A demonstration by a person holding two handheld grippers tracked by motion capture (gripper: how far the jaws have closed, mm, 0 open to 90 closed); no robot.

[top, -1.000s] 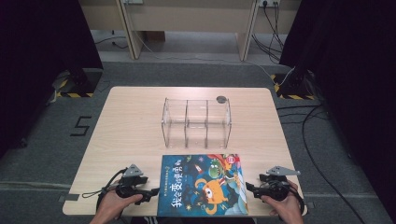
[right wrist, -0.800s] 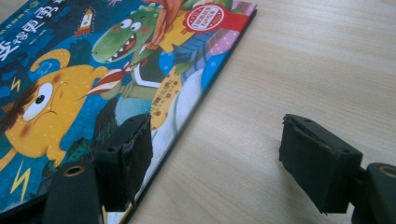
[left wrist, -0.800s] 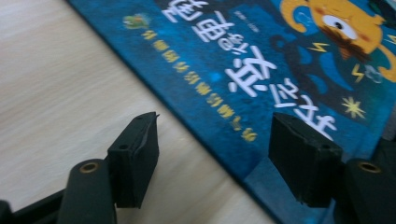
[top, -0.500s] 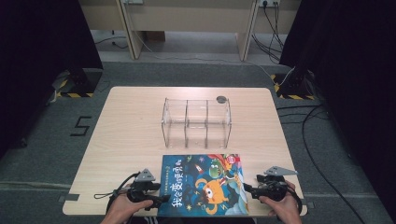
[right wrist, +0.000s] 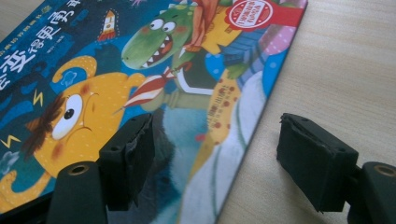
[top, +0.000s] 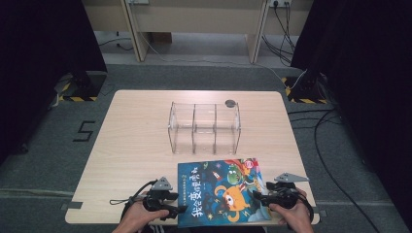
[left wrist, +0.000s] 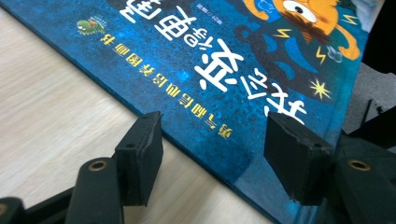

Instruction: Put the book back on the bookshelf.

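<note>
Left gripper (top: 180, 209) sits at the near edge of the surface (top: 141, 145), its jaws apart and straddling the left edge of the picture book (top: 221, 191), one over the cover and one over bare wood. Those jaws have just been closing, with the book's edge between them, and the pads do not yet press it. Right gripper (top: 257, 198) stands at the book's right edge near the surface's near right corner, jaws wide apart, one above the cover (right wrist: 140, 93) and one above the wood. The book lies flat at the near edge, just in front of a clear three-part box (top: 204, 127) at the middle of the surface.
</note>
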